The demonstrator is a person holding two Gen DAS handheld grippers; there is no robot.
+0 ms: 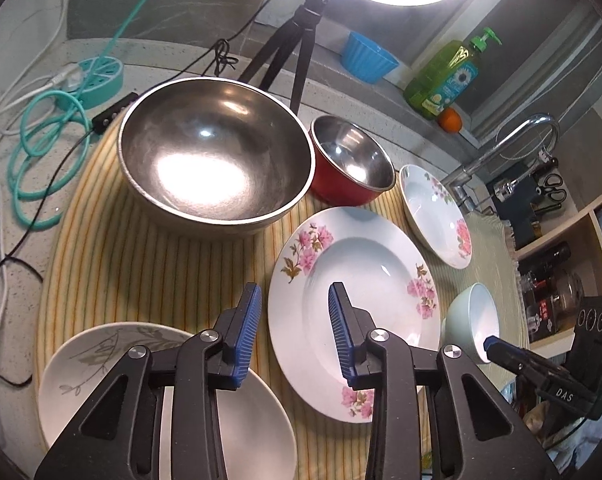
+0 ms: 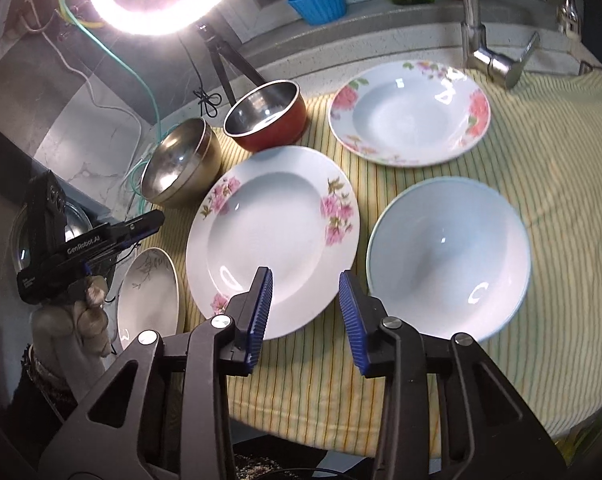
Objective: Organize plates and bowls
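Observation:
On the striped cloth lie a large floral plate, a smaller floral plate, a pale blue bowl, a white bowl with grey leaf drawing, a big steel bowl and a red steel-lined bowl. My left gripper is open and empty, over the gap between the leaf bowl and the large plate. My right gripper is open and empty, above the large plate's near rim, left of the blue bowl.
A ring light on a tripod stands behind the bowls. Cables and a teal power strip lie at the left. A faucet, soap bottle, blue cup and orange are at the back. The cloth's front edge is near.

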